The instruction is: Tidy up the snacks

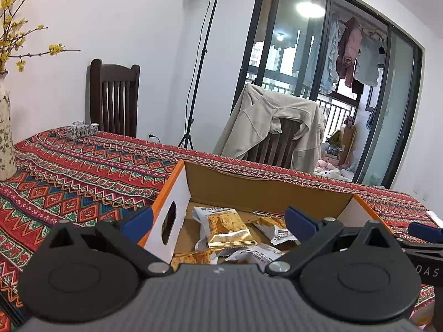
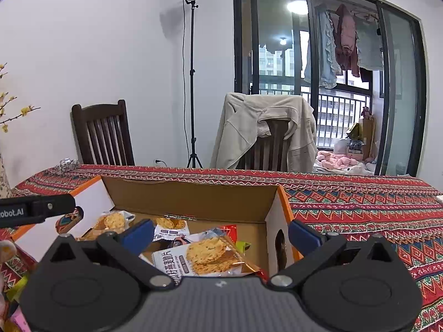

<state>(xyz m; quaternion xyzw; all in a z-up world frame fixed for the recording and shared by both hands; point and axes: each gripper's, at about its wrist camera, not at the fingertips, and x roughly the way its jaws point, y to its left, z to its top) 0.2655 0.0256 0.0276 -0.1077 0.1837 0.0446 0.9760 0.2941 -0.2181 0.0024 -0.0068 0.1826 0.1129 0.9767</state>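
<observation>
An open cardboard box with orange edges and white side walls sits on the patterned tablecloth. Several cracker snack packs lie inside it, and one large pack shows in the right wrist view. My left gripper is open wide, its blue fingers straddling the box's left wall without pressing on it. My right gripper is open just as wide, straddling the box's right wall. Each gripper shows at the edge of the other's view, the left gripper and the right gripper.
A floral vase with yellow blossoms stands at the table's left. A small silvery item lies at the far edge. Two dark chairs stand behind the table, one draped with a beige jacket. More packets lie outside the box, lower left.
</observation>
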